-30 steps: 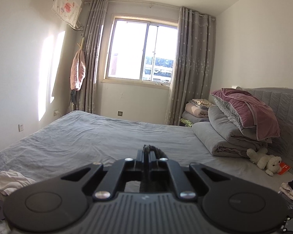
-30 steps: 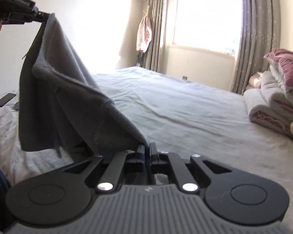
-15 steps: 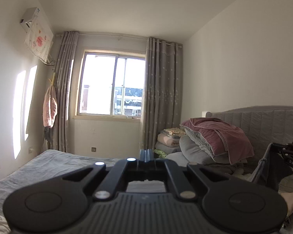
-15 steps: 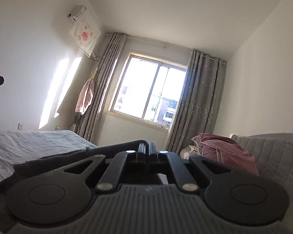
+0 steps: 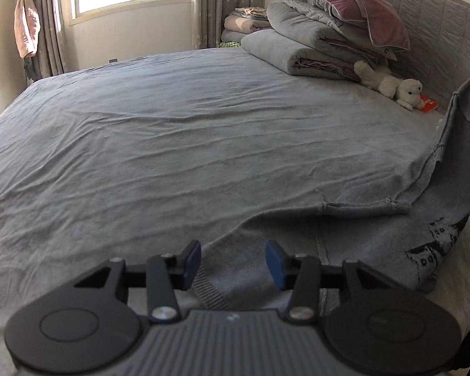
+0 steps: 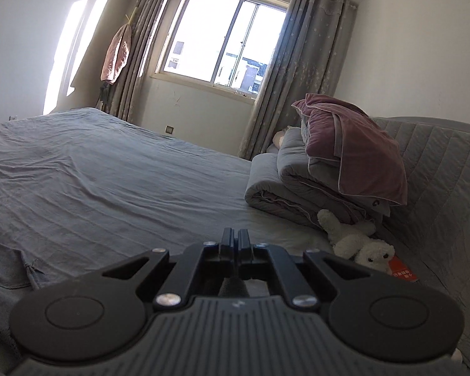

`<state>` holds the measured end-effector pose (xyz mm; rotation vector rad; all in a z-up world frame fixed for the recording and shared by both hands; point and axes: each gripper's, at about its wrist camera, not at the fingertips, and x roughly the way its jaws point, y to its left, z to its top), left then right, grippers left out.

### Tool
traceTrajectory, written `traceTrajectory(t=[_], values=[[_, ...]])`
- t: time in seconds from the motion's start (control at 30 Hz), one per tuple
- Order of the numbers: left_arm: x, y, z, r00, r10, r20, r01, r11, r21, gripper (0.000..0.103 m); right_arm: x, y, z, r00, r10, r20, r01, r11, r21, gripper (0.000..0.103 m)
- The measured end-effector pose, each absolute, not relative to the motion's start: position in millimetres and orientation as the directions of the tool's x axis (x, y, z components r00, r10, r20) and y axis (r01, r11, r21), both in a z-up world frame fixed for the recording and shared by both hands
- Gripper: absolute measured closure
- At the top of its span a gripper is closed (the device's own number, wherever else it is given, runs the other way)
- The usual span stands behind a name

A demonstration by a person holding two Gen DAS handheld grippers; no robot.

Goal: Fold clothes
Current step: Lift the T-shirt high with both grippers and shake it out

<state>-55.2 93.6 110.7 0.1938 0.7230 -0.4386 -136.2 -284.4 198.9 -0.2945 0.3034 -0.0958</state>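
Note:
A grey sweater [image 5: 344, 238] with a dark print near one edge lies spread on the near part of the grey bed [image 5: 188, 131]. My left gripper [image 5: 233, 258] hovers just over its ribbed hem. Its jaws are opening and the blue pads [image 5: 192, 255] stand apart, pressing on nothing. At the right edge the sweater rises steeply off the bed. In the right wrist view my right gripper [image 6: 236, 235] is shut, with a tuft of the grey sweater [image 6: 233, 286] pinched behind its tips. More of the sweater [image 6: 3, 269] lies at the lower left.
Folded quilts and a mauve pillow [image 5: 335, 22] are stacked at the headboard [image 5: 438, 31], with a white plush toy [image 5: 391, 86] and a red packet [image 5: 429, 104] beside them. A window [image 6: 222, 40] with grey curtains is at the far wall. A pink garment [image 6: 116, 53] hangs by the curtain.
My left gripper has tipped down from facing the window to the bed and its jaws have parted, letting the sweater go. The sweater, held up a second ago, now lies on the bed.

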Motion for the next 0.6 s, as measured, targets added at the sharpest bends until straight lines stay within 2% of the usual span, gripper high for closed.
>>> traceTrajectory(t=[0.03,0.1,0.13,0.27,0.37,0.43,0.47,0.5,0.6], values=[[-52,82,108,0.666,-0.318,-0.674,0.479,0.876,0.06,0.049,-135,-287,196,0.946,-0.139,-0.292,0.047,0.953,-0.299,0.102],[-46,56,103,0.673,-0.321,-0.666,0.545,0.824,0.154,0.032,-131,-285,190,0.94,-0.143,-0.311,0.044,0.952,-0.303,0.102],[-44,45,100,0.673,-0.33,-0.662,0.58,0.791,0.195,0.029,-129,-279,188,0.937,-0.145,-0.318,0.043,0.951,-0.307,0.102],[-34,6,79,0.634,-0.357,-0.686,0.705,0.632,0.323,0.028,-130,-290,174,0.928,-0.153,-0.34,0.048,0.953,-0.299,0.102],[-20,-6,63,0.602,-0.357,-0.714,0.737,0.593,0.324,0.029,-126,-295,165,0.919,-0.13,-0.373,0.025,0.962,-0.272,0.102],[-14,-12,56,0.579,-0.361,-0.731,0.749,0.59,0.301,0.042,-121,-297,158,0.912,-0.115,-0.394,0.011,0.966,-0.257,0.102],[-13,-15,52,0.57,-0.36,-0.739,0.751,0.593,0.29,0.063,-118,-299,153,0.908,-0.11,-0.403,0.006,0.968,-0.252,0.102],[-14,-16,51,0.573,-0.356,-0.738,0.748,0.596,0.293,0.098,-116,-297,149,0.906,-0.11,-0.408,0.003,0.968,-0.253,0.102],[-22,-10,60,0.622,-0.347,-0.702,0.71,0.627,0.32,0.101,-113,-296,144,0.905,-0.121,-0.407,0.013,0.966,-0.257,0.102]])
